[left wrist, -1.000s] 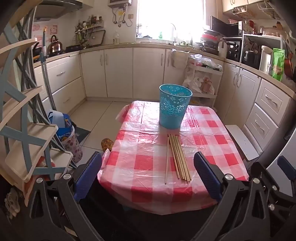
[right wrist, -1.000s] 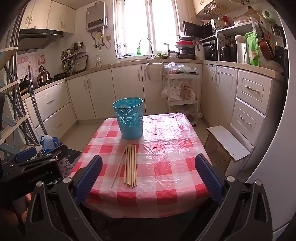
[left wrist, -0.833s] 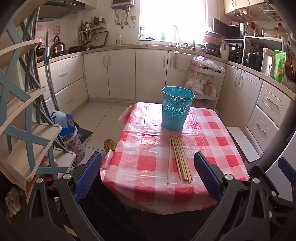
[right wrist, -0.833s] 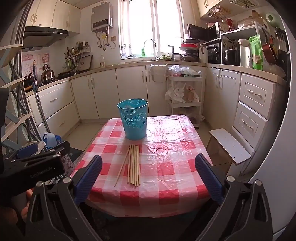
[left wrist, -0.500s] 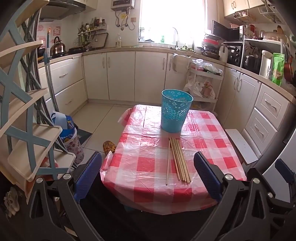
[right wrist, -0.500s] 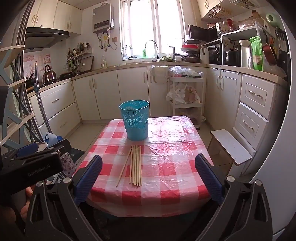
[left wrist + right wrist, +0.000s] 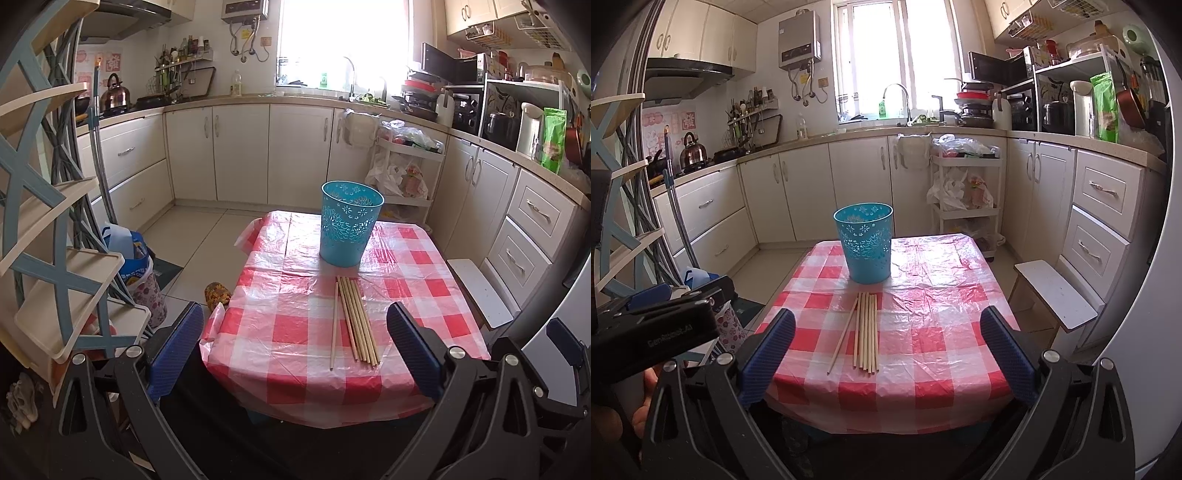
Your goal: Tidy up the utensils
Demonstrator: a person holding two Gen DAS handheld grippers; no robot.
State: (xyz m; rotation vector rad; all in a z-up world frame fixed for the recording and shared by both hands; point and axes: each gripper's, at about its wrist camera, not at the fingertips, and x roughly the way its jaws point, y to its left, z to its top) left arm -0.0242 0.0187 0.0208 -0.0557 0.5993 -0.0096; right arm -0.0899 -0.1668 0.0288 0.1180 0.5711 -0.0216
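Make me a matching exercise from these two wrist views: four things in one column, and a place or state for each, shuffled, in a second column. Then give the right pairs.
Things
1. blue basket
2. chopsticks
3. left gripper
4. white stool

Places or states
A. lying flat on the checked tablecloth, nearer the camera than the tall container
B. on the floor to the right of the table
C. standing upright at the far end of the table
D. open, holding nothing, short of the table's near edge

Pairs: 1-C, 2-A, 3-D, 4-B
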